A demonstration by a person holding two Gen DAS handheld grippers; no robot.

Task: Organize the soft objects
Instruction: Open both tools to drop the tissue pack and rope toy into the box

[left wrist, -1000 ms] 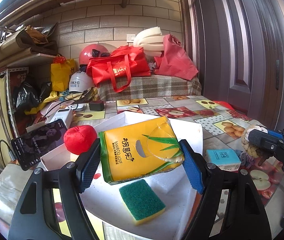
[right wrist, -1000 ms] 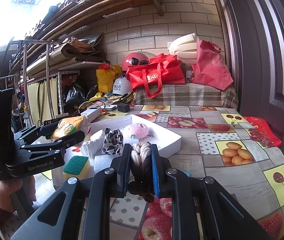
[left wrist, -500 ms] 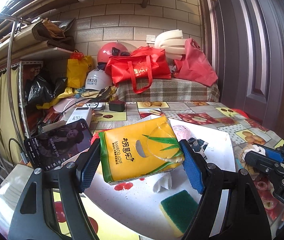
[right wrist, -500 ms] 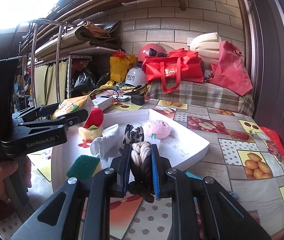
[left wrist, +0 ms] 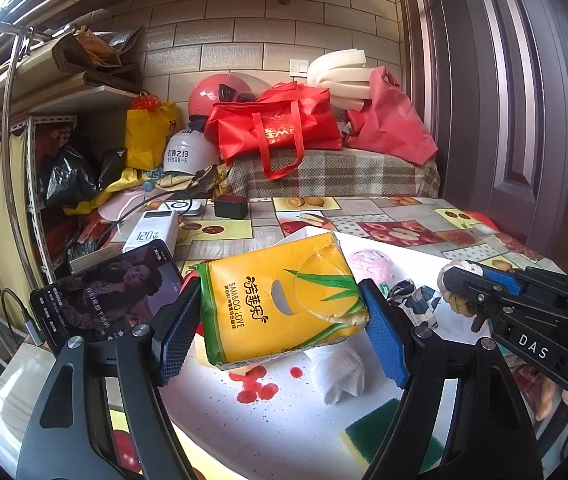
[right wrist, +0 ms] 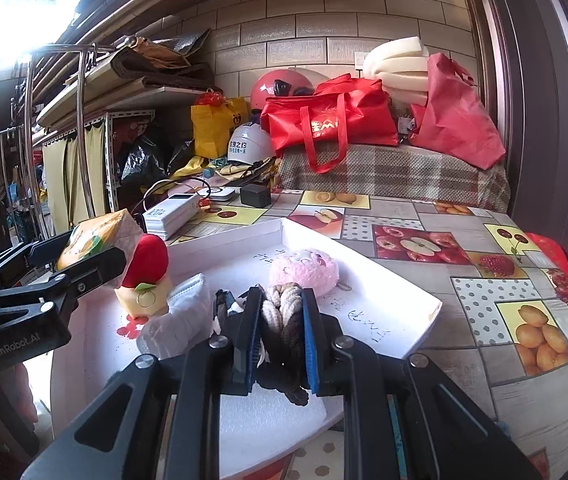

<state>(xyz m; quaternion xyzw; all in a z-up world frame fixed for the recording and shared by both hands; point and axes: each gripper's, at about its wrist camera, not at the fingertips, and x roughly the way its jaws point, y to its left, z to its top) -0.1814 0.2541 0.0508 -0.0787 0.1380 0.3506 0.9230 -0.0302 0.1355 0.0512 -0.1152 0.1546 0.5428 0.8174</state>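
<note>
**Yellow pack and rope knot carried over the tray**

Yellow film covers the tissue pack [left wrist: 280,300] that I hold in the left gripper [left wrist: 280,320].

**Left wrist view**
- The blue pads [left wrist: 384,336] clamp the pack across its two short ends, jaws set wide to span it.
- The pack hangs tilted above the white tray [left wrist: 268,420], not resting on it.
- Below it in the tray lie a white cloth [left wrist: 340,368], a green sponge [left wrist: 380,428], a patterned cloth [left wrist: 416,300] and a pink plush [left wrist: 370,262].
- The right gripper [left wrist: 460,288] enters from the right with a rope knot [left wrist: 454,280] at its tip.
- A phone [left wrist: 104,300] stands just left of the left gripper.

**Right wrist view**
- The right gripper [right wrist: 282,320] is closed narrow on the rope knot [right wrist: 282,316]. The knot bulges above the pads, and a dark end hangs beneath.
- It hovers over the near edge of the tray [right wrist: 404,300], in front of the pink plush [right wrist: 304,270].
- A red and yellow plush [right wrist: 146,276] and the white cloth [right wrist: 180,316] occupy the tray's left part.
- The left gripper [right wrist: 84,256] holds the pack [right wrist: 96,232] over the tray's left edge.

**Handling, by my judgement**
- Pack: light and compressible, with slick film. Keep the grip on the ends; a hard squeeze would crease it, and a loose one would let it slip.
- Knot: light, coarse and yielding. It grips well at its thick middle and should tolerate a drop.
- Both items appear ready for release onto bare tray areas.
</note>
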